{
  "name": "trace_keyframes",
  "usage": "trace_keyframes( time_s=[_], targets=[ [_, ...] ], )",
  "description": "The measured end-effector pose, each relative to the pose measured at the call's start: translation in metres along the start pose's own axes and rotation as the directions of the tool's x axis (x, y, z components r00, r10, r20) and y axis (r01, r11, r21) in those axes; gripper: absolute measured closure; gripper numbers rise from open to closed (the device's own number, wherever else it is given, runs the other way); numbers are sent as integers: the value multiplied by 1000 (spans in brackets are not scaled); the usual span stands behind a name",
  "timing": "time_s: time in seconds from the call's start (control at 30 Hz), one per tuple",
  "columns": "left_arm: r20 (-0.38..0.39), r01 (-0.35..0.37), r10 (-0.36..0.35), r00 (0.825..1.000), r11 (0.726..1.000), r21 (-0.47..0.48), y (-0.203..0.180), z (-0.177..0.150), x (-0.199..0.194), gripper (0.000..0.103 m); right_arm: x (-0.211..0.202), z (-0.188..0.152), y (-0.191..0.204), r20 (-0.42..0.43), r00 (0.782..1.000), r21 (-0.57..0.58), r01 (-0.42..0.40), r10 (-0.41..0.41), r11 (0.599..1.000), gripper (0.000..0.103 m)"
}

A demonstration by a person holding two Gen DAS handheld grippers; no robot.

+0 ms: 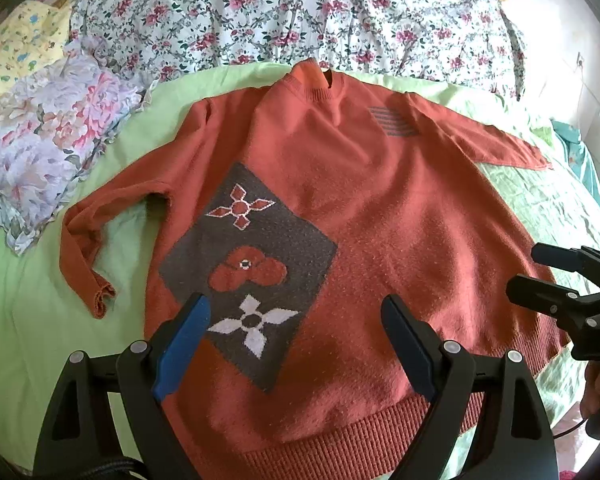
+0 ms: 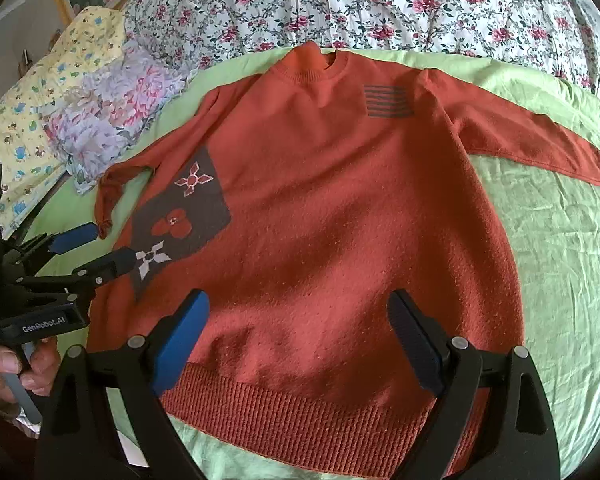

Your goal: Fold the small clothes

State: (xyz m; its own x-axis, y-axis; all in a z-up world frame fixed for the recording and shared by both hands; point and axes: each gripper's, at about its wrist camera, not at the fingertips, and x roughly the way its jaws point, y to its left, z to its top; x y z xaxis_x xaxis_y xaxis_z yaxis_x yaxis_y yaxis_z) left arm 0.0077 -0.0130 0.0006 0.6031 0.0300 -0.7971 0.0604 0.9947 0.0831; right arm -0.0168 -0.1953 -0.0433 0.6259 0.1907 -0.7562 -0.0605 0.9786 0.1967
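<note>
Knit wool, cotton prints and matt plastic

The sweater (image 2: pixel 340 208) is fuzzy orange knit with a ribbed hem; the sheet (image 2: pixel 560 260) beneath is thin, creased green cloth; the quilt (image 1: pixel 300 12) along the upper frame is soft floral cotton. The right gripper (image 2: pixel 298 312) and left gripper (image 1: pixel 296 316) are matt black plastic with rubbery blue pads (image 1: pixel 180 352).

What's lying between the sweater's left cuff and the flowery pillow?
Nothing but bare green sheet. The left wrist view shows the cuff of the sweater apart from the pillow, with no other item between them.
</note>
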Motion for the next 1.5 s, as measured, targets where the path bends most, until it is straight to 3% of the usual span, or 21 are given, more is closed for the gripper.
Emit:
trace_keyframes(
  time_s=[0.57,0.9,1.2,1.5],
  targets=[
    [-16,28,-29,999,999,-46,2,10,14,15,4,5,-10,-50,999,5,16,-16,1000,12],
    [-40,11,-15,999,995,-95,20,27,30,15,13,25,-30,-66,997,12,31,-31,999,12],
    [-26,-13,10,1000,995,-102,58,88,57,15,30,62,-53,-74,997,10,16,-15,1000,12],
    [-23,39,-42,999,990,-138,113,186,104,14,63,143,-96,-58,998,-5,-21,21,1000,12]
  ],
)
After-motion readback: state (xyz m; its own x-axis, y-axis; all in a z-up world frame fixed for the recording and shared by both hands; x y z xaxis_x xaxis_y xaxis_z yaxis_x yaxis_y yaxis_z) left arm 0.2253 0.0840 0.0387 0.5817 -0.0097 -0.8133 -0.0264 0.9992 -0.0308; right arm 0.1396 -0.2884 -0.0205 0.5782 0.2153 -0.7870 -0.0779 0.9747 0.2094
